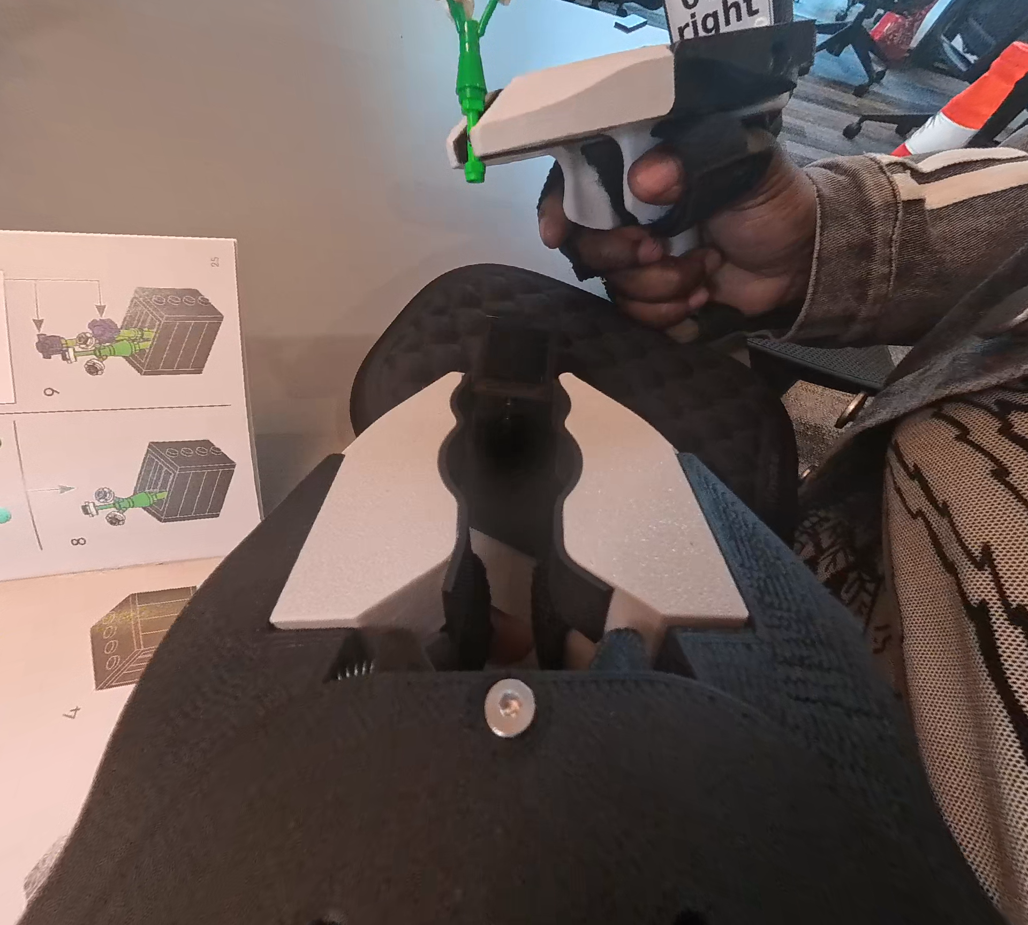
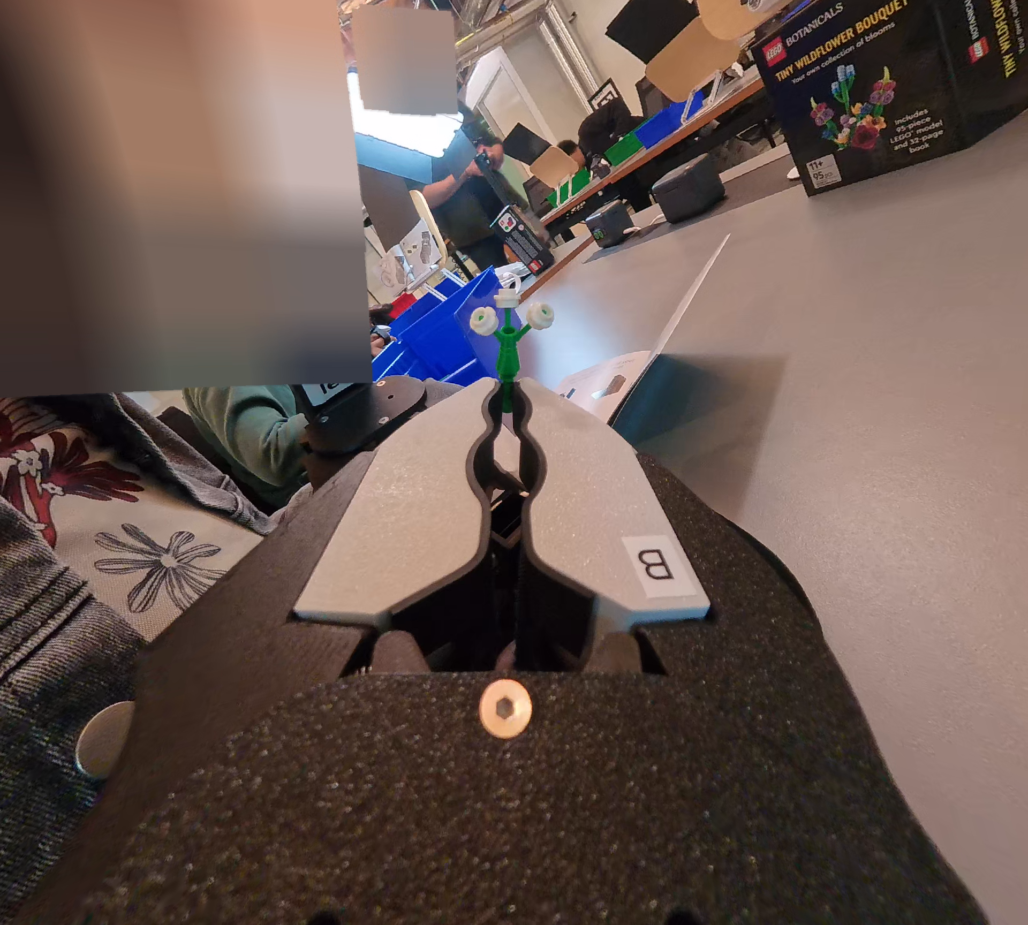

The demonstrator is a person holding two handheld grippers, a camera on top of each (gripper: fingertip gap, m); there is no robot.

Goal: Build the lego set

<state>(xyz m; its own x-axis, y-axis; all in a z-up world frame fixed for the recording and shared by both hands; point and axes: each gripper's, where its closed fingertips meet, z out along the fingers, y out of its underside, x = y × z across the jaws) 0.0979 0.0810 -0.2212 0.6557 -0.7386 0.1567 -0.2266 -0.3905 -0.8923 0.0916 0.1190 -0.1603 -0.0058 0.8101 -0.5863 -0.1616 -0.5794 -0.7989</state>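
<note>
My right gripper (image 2: pixel 509 388) is shut on the lower end of a green Lego flower stem (image 2: pixel 507 353) with three white blossoms at the top. It also shows in the left wrist view (image 1: pixel 470 142), held above the table with the stem (image 1: pixel 468 64) upright. My left gripper (image 1: pixel 512 378) is shut on a small black Lego block (image 1: pixel 514 361) between its fingertips, below and in front of the right gripper. The block is dark and its details are hard to see.
An open instruction booklet (image 1: pixel 122 398) lies on the grey table (image 1: pixel 278 119) at left. A black mesh chair back (image 1: pixel 667 398) is behind my left gripper. The black Lego box (image 2: pixel 890 81) stands far right. Blue bins (image 2: pixel 439 331) and people are beyond. Spacing between my two grippers at the tips: around 7 centimetres.
</note>
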